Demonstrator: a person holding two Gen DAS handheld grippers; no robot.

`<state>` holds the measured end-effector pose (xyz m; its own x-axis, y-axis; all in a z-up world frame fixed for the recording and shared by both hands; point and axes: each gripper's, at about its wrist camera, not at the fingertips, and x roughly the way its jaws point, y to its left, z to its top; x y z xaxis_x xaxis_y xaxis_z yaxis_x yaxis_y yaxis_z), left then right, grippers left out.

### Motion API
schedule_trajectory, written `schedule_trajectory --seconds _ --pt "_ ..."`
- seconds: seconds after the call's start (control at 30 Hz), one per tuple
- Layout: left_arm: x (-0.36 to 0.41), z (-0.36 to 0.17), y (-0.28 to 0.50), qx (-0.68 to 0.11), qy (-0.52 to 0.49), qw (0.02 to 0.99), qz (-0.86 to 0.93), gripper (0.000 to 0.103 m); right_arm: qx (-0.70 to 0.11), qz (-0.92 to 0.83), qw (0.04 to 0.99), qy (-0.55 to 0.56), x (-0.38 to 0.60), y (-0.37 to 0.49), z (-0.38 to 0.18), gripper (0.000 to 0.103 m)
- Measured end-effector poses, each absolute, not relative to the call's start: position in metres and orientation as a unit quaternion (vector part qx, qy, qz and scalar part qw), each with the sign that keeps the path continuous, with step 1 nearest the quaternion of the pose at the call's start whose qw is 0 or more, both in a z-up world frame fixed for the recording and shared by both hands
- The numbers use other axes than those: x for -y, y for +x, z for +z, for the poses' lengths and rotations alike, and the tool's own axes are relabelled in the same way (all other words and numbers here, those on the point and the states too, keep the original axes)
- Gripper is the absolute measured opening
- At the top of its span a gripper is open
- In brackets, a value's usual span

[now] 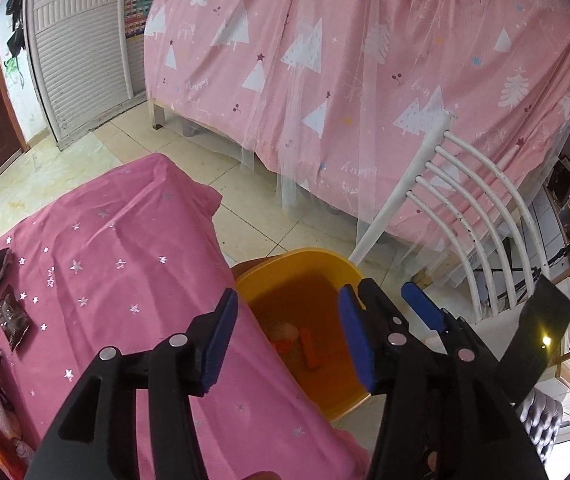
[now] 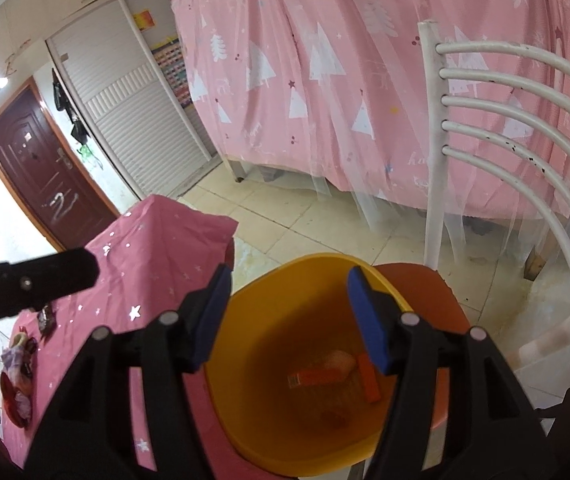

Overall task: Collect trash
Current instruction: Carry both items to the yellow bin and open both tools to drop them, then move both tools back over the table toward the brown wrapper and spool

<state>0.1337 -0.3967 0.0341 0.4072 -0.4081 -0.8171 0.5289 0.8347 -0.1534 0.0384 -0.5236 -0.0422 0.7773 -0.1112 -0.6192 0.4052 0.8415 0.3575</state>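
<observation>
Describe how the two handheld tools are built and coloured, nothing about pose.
The left tool and right tool look identical: matte black plastic linkage arms joined by round silver rivets, each finger ending in a flat, rectangular, ribbed blue pad. No cables, labels or sleeves are visible in either view.

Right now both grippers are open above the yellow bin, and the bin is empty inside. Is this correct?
Not quite: the yellow bin is not empty. The right wrist view shows orange wrappers and other scraps lying on its bottom. The rest holds: the left gripper and the right gripper are both open above it, with nothing between their pads.
</observation>
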Motion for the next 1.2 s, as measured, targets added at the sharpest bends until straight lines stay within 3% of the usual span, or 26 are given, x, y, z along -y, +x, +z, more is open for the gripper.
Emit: schedule_trajectory --seconds 0.2,0.33,0.7,1.2 --pt "0.383 0.045 0.128 -0.461 0.059 0.842 -0.274 0.048 -0.295 -0.132 0.917 0.234 0.512 0.036 -0.033 0.058" --pt "0.361 0.054 0.122 -0.447 0.055 0.854 -0.26 0.049 -0.283 -0.12 0.924 0.227 0.501 0.033 -0.021 0.066" --pt "0.269 0.075 0.117 -0.423 0.015 0.882 -0.207 0.056 -0.274 -0.059 0.945 0.169 0.434 0.035 0.003 0.072" --pt "0.147 0.088 0.121 -0.385 0.01 0.916 -0.116 0.057 -0.299 0.029 0.945 0.13 0.343 0.048 -0.001 0.074"
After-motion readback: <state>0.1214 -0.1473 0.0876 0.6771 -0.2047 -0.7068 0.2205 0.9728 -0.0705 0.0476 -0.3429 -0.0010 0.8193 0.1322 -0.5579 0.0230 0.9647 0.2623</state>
